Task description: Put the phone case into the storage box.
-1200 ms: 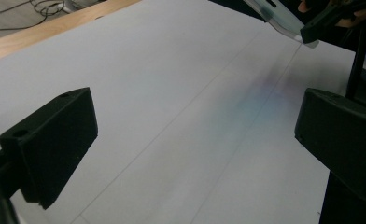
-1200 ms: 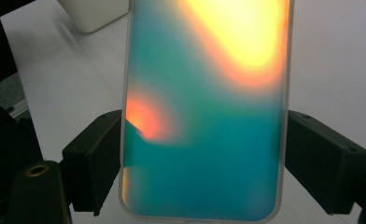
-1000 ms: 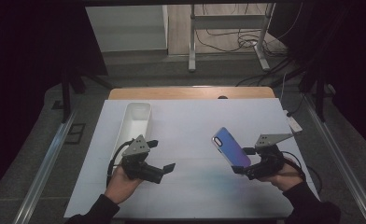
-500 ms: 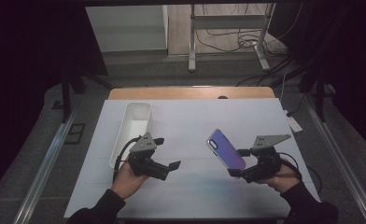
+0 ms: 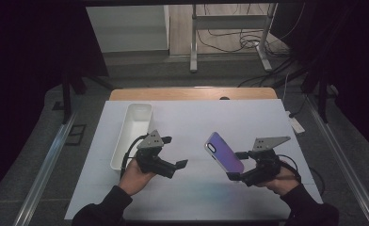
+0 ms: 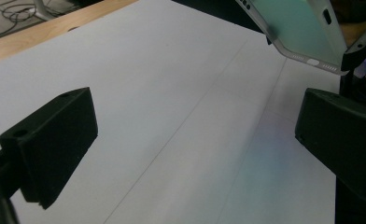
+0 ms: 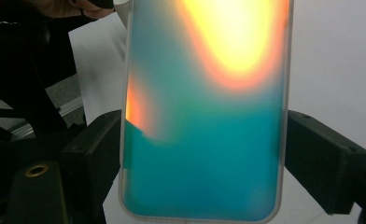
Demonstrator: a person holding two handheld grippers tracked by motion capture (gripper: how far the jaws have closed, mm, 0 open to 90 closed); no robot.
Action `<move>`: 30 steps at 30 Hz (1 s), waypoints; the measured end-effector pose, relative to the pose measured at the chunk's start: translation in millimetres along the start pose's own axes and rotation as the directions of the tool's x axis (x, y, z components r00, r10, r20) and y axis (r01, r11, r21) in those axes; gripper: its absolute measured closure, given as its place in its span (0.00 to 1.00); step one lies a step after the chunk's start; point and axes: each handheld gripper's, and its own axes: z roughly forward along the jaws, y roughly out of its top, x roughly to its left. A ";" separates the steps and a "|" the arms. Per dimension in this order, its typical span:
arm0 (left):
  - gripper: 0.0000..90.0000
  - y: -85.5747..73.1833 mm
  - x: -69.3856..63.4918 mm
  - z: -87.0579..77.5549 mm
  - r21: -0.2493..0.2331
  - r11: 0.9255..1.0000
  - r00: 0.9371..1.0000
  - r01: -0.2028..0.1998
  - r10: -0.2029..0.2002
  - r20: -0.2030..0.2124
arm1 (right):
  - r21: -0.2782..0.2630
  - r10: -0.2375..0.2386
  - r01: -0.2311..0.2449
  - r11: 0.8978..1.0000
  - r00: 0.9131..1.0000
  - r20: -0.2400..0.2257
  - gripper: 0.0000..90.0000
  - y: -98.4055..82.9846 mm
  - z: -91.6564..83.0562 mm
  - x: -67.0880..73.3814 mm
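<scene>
Shifted rightward across white table sheet [image 5: 192, 117] since earlier frame: left gripper [image 5: 179, 165], jaws wide apart, nothing between. Clamped in right gripper [image 5: 235, 165] by its long edges, raised off table: iridescent purple-teal phone case [image 5: 224, 152]. Seen from left gripper view: case's port cutouts. Behind left hand: white oblong plastic bin [image 5: 132, 134].

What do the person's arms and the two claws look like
Both claws, left claw and right claw, are black with blocky jaws. Each carries a grey three-cornered plate on top and trails a black cable. The person wears dark long sleeves; the hands are bare.
</scene>
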 end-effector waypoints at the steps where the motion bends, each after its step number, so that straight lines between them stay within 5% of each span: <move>1: 0.00 0.2 0.3 1.1 0.001 1.000 1.000 -0.001 0.001 0.002 | 0.001 0.000 0.000 1.000 1.000 -0.002 0.19 0.2 0.3 0.3; 30: 0.00 12.3 4.1 20.0 -0.014 1.000 0.999 -0.021 0.022 0.044 | -0.035 -0.030 0.027 0.999 0.995 -0.095 0.19 7.3 5.8 11.0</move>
